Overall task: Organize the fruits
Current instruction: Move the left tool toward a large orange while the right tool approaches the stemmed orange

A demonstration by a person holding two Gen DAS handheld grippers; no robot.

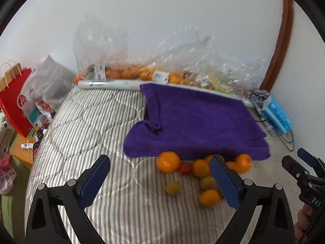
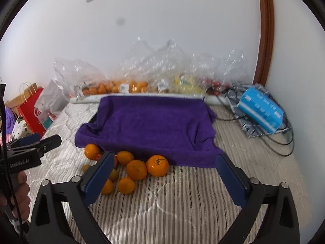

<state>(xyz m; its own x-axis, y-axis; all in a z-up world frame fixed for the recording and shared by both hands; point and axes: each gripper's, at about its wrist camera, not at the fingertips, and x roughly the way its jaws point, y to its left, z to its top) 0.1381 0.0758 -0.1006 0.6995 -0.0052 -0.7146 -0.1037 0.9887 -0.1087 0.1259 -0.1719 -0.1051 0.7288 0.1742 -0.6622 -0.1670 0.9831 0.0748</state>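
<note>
Several loose oranges (image 1: 168, 161) (image 2: 157, 165), a small red fruit (image 1: 184, 168) and two yellow-green fruits (image 1: 172, 187) lie on the striped bed cover in front of a tray draped with a purple towel (image 1: 195, 122) (image 2: 150, 126). My left gripper (image 1: 160, 180) is open and empty, above the cover just left of the fruit pile. My right gripper (image 2: 164, 177) is open and empty, hovering over the oranges in front of the towel. Each gripper shows at the edge of the other's view.
Clear plastic bags of oranges (image 1: 126, 71) (image 2: 121, 85) and other fruit line the wall behind the tray, with a white roll (image 1: 107, 84). A red paper bag (image 1: 15, 99) stands at the left, a blue tissue pack (image 2: 261, 105) and black cables at the right.
</note>
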